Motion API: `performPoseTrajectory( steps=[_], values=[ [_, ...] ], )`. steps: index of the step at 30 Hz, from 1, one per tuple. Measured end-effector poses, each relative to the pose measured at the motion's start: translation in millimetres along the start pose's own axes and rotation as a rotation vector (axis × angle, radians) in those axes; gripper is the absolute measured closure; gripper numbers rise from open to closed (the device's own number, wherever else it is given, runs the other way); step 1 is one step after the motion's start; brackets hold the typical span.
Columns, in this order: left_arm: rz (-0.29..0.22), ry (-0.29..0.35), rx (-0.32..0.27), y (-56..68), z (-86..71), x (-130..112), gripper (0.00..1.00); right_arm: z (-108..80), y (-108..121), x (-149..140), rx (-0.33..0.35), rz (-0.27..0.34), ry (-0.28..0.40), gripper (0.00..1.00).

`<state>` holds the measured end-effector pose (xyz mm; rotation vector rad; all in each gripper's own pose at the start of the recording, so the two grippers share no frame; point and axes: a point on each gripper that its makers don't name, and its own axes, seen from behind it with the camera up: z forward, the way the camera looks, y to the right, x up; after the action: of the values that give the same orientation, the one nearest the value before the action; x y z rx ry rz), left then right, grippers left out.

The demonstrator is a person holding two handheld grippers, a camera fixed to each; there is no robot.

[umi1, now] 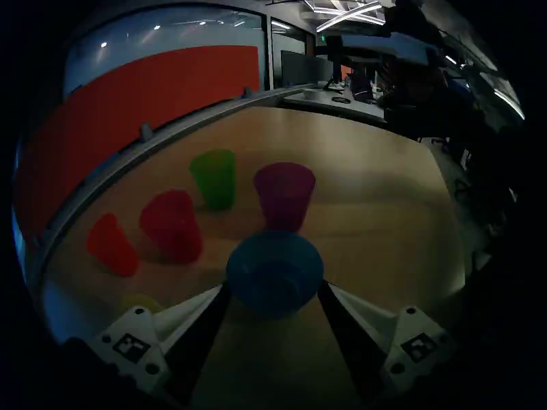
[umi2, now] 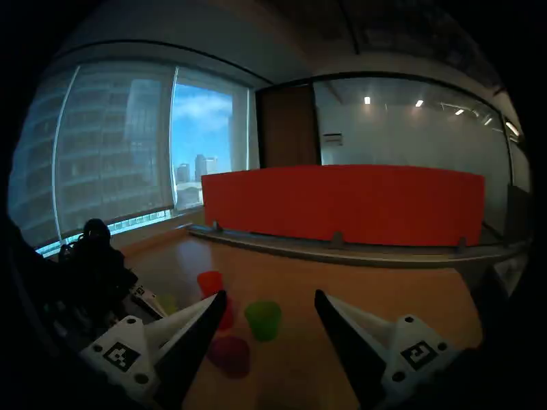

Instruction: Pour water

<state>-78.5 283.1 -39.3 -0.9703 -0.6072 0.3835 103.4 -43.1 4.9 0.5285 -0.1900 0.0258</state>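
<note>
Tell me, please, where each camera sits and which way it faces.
Left gripper view: rides on the left gripper, low over the wooden table, facing the cups and the red partition; its two fingers hold the blue cup.
Right gripper view: rides on the right gripper, higher up, facing the red partition and the windows; its open fingers show, with the green cup beyond them.
Shared: the wooden table, red partition and green cup.

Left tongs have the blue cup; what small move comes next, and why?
Probably ease the left tongs forward until the blue cup is over the purple cup: it stands upright right behind the blue one, the nearest cup to pour into.
</note>
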Motion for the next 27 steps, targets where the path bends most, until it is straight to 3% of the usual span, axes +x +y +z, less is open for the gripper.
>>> performPoseTrajectory(
  steps=[14,27],
  values=[
    [0.010,0.000,0.002,0.8,13.1,5.4,0.14,-0.2,3.6,-2.0,-0.004,0.000,-0.002,0.01],
    [0.004,-0.001,-0.023,7.3,9.2,6.8,0.15,0.3,4.5,-2.0,-0.002,0.005,-0.002,0.00]
  ],
)
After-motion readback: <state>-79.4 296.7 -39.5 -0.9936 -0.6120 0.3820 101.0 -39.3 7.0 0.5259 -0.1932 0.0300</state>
